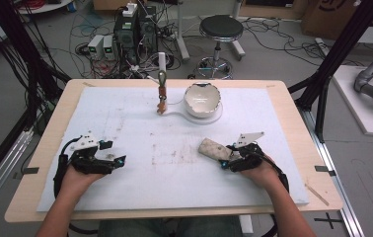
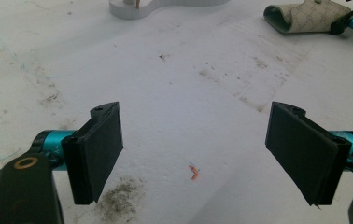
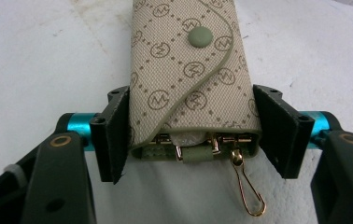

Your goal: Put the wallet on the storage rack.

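A beige key pouch (image 3: 188, 70), printed with circled "M" monograms, is clamped between the right gripper (image 3: 191, 133) fingers at 4 o'clock on the table (image 1: 283, 98). The left gripper (image 2: 195, 149) at 8 o'clock is spread wide over bare, stained mat (image 1: 140, 118). A white bowl (image 1: 203, 100) is seen at 12 o'clock.

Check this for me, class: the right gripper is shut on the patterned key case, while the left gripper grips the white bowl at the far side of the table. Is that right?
One part is wrong. The left gripper grips nothing: the left gripper view shows it open over the bare white mat. The white bowl stands untouched at the far side. The right gripper is indeed shut on the patterned key case.
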{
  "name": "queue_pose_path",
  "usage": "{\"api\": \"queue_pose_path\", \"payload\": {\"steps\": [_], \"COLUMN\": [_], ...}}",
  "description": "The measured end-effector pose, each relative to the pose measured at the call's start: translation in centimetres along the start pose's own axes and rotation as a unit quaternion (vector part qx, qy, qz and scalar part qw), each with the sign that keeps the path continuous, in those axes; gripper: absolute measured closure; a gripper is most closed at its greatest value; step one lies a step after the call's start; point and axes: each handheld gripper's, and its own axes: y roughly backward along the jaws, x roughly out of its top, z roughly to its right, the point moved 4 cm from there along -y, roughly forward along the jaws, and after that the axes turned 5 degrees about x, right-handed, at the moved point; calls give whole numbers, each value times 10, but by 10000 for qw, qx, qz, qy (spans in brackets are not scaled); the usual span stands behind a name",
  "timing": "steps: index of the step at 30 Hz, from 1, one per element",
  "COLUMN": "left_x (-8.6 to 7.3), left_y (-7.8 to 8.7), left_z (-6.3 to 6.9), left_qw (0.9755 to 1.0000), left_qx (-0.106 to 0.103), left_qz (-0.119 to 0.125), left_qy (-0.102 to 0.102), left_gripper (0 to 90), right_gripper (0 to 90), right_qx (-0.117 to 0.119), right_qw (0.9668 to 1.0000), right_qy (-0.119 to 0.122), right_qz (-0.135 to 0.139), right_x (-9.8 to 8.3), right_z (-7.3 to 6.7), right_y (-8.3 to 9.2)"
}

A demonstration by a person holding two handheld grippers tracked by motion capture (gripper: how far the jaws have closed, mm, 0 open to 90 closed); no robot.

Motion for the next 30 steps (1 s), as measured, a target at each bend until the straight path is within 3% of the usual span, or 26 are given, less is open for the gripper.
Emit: {"api": "queue_pose_path", "payload": {"steps": [11, 17, 23, 30], "left_x": [0, 1, 2, 2], "left_y": [2, 2, 5, 8], "left_z": [-2, -2, -5, -6], "left_qw": [10000, 10000, 9999, 9998], "left_qx": [45, 43, 89, 120], "left_qz": [32, 43, 101, 128], "left_qy": [13, 8, 59, 46], "left_gripper": [190, 190, 190, 190], "right_gripper": [374, 375, 375, 375], "right_qx": [-73, -256, -420, -649], "right_qw": [9999, 9993, 9972, 9951], "right_qy": [154, 105, 35, 50], "right_qz": [-27, 256, 613, 744], "right_x": [2, 7, 24, 48], "right_z": [-2, 0, 2, 9], "right_y": [4, 18, 34, 46]}}
